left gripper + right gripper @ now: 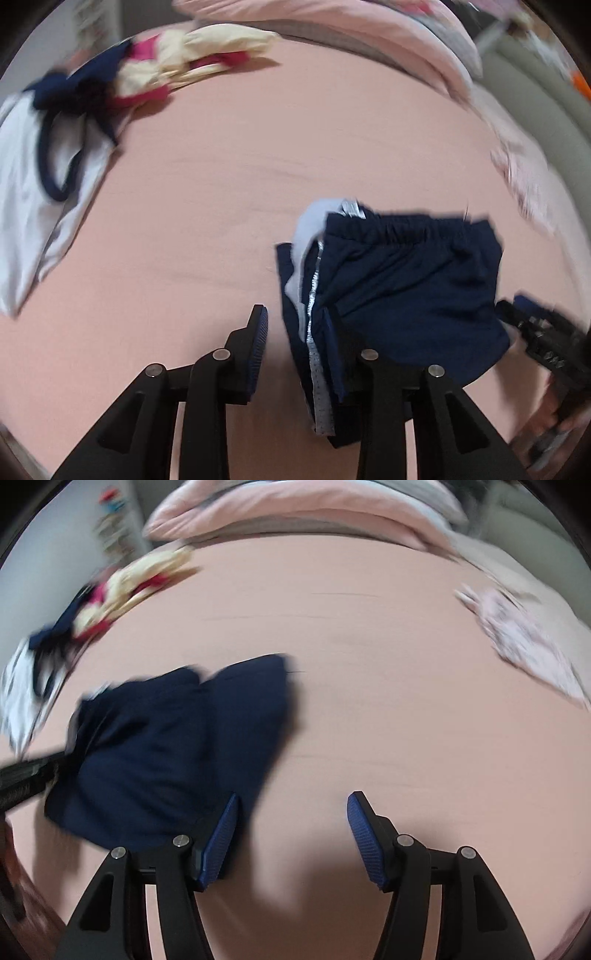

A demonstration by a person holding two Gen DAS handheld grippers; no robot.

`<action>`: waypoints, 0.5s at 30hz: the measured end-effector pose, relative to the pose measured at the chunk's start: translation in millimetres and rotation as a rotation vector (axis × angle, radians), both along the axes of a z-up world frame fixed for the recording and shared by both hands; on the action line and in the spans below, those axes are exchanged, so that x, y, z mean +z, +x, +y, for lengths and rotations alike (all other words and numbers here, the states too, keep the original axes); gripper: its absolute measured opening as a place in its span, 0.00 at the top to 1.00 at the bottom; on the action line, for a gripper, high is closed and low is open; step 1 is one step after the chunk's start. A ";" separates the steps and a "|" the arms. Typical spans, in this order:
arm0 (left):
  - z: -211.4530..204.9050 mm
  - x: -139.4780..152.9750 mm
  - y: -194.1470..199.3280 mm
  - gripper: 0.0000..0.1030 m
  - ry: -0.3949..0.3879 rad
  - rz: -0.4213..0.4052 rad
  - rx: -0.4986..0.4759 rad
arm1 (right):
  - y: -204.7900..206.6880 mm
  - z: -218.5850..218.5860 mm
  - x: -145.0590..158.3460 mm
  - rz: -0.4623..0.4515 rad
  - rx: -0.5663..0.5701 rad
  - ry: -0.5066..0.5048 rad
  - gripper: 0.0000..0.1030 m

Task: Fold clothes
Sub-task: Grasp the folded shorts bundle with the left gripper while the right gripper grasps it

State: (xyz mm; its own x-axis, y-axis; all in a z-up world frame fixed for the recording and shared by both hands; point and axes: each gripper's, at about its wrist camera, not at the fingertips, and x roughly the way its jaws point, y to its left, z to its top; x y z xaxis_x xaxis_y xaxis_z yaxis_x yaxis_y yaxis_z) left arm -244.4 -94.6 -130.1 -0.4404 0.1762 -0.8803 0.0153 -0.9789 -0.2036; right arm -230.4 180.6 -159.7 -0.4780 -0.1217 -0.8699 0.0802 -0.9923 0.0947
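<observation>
Navy shorts folded on the bed, both grippers letting go, more laundry waiting.

The navy shorts (399, 280) lie as a folded bundle on the pink bed sheet (221, 206) near its front edge, so this piece looks about done. The left gripper (295, 343) has its fingers parted, the shorts' striped edge between them, and I can't tell whether the hidden pad touches it. The right gripper (291, 834) is spread wide over bare sheet, holding nothing. Left to fold: a white and navy garment (33, 206) and a cream and red heap (192, 62) toward the far left corner.
</observation>
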 end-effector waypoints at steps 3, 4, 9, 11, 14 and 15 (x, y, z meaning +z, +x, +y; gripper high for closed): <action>3.0 13.4 -1.2 0.72 0.061 0.066 -0.017 | -0.4 9.4 12.6 0.041 -0.010 -0.031 0.41; 7.0 14.8 -3.8 0.72 0.083 0.074 -0.035 | -0.6 5.8 14.5 0.046 0.023 -0.055 0.41; 28.5 -3.2 -24.7 0.72 0.021 0.014 -0.089 | 1.0 -24.1 -0.1 0.015 0.198 -0.040 0.41; 20.1 -2.6 -30.1 0.72 0.014 0.005 -0.045 | -2.6 -20.9 -7.4 0.003 0.158 -0.035 0.41; 0.1 5.1 -33.6 0.72 0.052 0.016 0.030 | -0.8 -7.2 -12.8 0.005 0.080 -0.032 0.41; -8.8 9.5 -32.7 0.72 0.096 0.032 0.046 | 1.5 0.4 -11.1 0.009 0.062 -0.055 0.41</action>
